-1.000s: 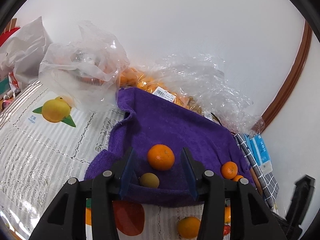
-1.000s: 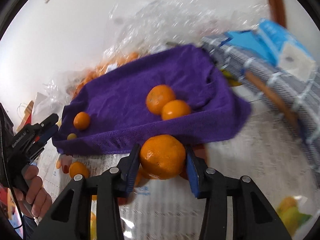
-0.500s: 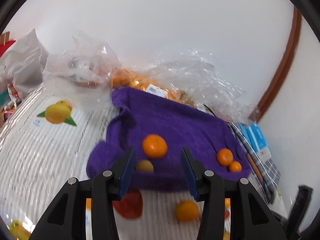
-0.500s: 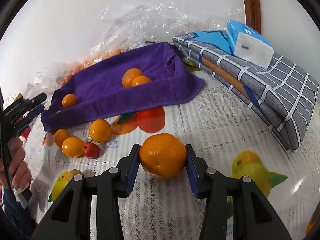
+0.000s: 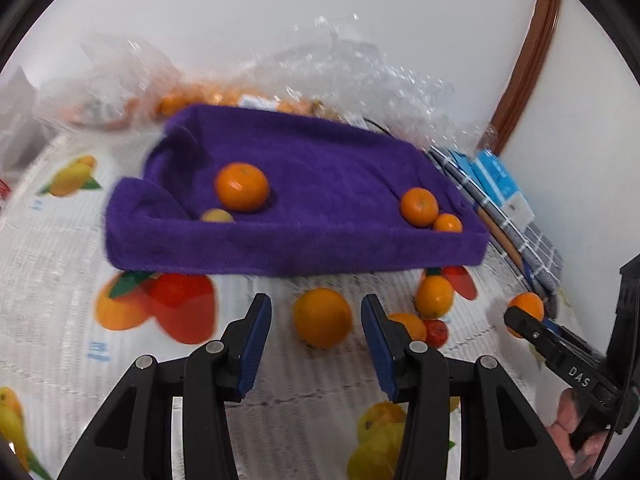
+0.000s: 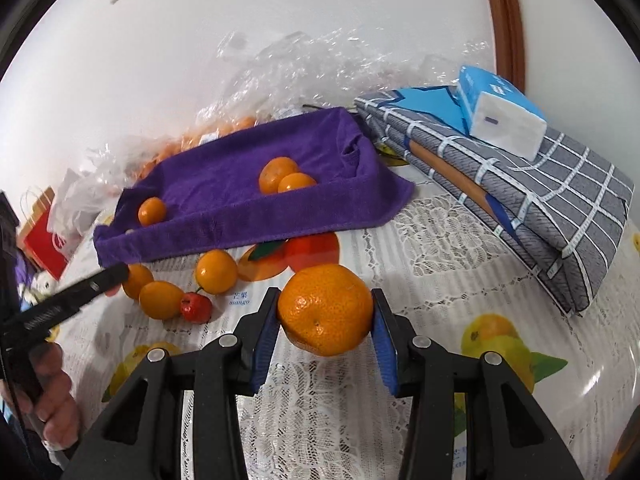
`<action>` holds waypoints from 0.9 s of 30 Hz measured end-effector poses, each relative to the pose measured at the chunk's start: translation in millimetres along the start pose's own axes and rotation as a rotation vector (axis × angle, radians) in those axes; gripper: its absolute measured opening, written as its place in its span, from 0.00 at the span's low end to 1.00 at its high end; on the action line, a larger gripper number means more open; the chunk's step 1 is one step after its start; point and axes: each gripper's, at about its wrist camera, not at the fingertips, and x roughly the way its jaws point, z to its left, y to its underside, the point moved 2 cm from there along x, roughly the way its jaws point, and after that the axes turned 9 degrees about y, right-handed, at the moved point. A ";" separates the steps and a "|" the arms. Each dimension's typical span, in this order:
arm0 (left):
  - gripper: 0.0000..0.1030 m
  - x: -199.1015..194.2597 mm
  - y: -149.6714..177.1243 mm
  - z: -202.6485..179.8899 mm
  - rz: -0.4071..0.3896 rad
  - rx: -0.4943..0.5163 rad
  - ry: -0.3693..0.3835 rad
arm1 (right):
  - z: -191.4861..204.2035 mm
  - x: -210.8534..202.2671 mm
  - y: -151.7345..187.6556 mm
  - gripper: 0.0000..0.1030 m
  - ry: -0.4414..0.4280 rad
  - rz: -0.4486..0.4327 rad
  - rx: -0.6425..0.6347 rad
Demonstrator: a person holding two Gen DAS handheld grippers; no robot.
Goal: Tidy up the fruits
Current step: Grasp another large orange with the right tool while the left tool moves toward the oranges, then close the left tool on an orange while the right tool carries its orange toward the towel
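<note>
One mandarin gripped, another lined up

Left view: my left tongs (image 5: 316,334) stand apart around a loose orange (image 5: 322,317) on the worktop, just before the purple towel (image 5: 320,168); next, close them. Right view: my right tongs (image 6: 325,326) are clamped on a mandarin (image 6: 326,308) before that towel; it goes in next.

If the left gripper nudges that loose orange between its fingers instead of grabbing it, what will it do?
The orange is round and sits free on the lace tablecloth, so it would probably roll, perhaps toward the purple towel. The left gripper has gaps both sides, so centre before closing.
</note>
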 end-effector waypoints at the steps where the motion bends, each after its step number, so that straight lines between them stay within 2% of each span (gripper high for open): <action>1: 0.43 5.5 -0.5 -0.8 0.031 -0.008 0.015 | -0.8 -0.2 0.0 0.42 0.002 -0.001 0.004; 5: 0.43 9.3 3.2 -4.4 0.015 0.005 0.003 | 0.4 0.8 -0.8 0.42 0.001 0.001 -0.001; 6: 0.41 9.6 3.7 -2.4 0.012 -0.007 -0.002 | 1.5 0.8 -0.9 0.42 0.000 0.001 -0.006; 8: 0.31 10.1 5.6 2.5 0.017 -0.033 0.020 | 1.2 0.7 -0.6 0.42 0.001 0.000 -0.007; 16: 0.31 5.1 4.7 3.5 -0.013 -0.045 0.048 | 1.0 1.3 -1.0 0.42 0.000 -0.001 -0.004; 21: 0.31 -5.9 3.9 10.9 -0.074 -0.082 0.082 | 0.4 0.3 -0.6 0.42 0.001 -0.005 -0.001; 27: 0.31 -12.5 1.8 9.5 -0.124 -0.079 0.073 | 2.0 -3.4 -0.1 0.42 -0.005 -0.020 -0.011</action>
